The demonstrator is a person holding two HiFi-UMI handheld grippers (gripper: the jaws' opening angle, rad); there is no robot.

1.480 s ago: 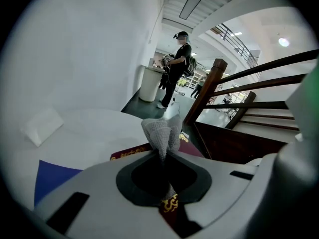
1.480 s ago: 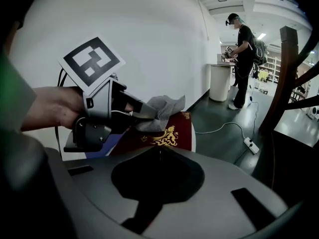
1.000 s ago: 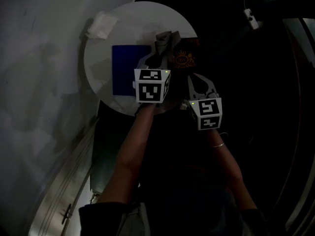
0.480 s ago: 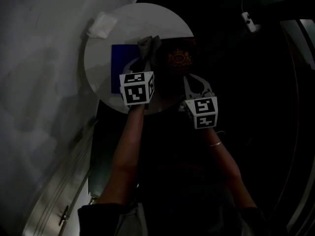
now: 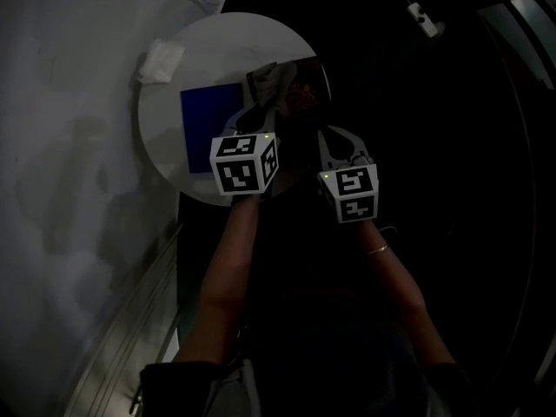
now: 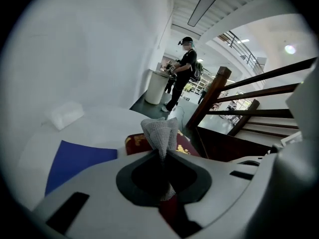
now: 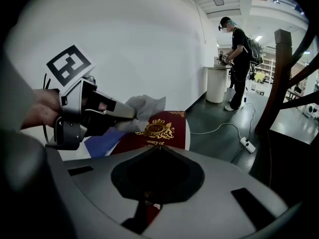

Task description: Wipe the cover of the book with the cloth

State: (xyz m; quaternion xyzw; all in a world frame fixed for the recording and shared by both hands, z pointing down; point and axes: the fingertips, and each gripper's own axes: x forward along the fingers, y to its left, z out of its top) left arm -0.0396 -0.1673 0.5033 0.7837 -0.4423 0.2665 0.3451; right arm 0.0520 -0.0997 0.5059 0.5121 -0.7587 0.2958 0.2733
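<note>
Both tools are on the job: my left gripper [image 5: 259,109] pinches the cloth [image 5: 273,80] tight at the left edge of the book [image 5: 306,96], upper centre of frame. My right gripper [image 5: 328,137], jaws together, sits over its near end. I judge the wiping is under way, with most of the cover left.

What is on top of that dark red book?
A grey cloth, pinched in the left gripper, hangs over the book beside its gold crest. The cover under the cloth is hidden, so whether they touch cannot be told.
</note>
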